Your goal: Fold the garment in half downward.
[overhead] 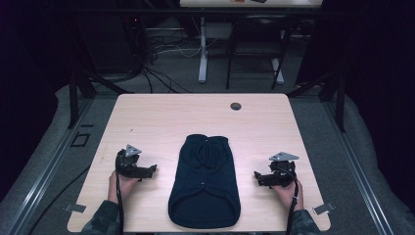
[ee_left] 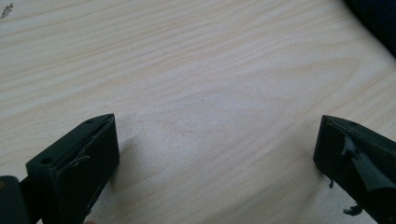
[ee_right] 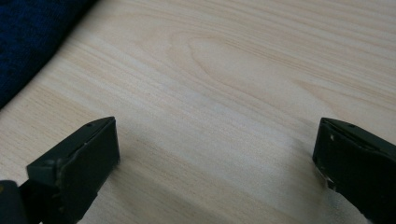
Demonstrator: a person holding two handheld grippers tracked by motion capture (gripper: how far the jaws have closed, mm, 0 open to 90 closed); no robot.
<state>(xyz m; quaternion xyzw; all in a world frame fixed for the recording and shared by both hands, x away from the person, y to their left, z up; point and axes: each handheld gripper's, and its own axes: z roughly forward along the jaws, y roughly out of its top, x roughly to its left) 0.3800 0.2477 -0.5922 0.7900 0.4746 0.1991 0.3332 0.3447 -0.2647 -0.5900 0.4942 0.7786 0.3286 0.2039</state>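
Thing: a dark blue shirt is laid flat on the table | Left gripper: kept just left of the shirt, jaws wide apart, nothing held | Right gripper: kept just right of the shirt, jaws wide apart, nothing held | Feel: likely soft, light, floppy | Grab: best pinched at the side edges

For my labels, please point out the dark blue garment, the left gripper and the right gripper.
dark blue garment [overhead: 204, 181]: high view, middle of cloth.
left gripper [overhead: 152, 169]: high view, between its fingertips.
right gripper [overhead: 257, 176]: high view, between its fingertips.
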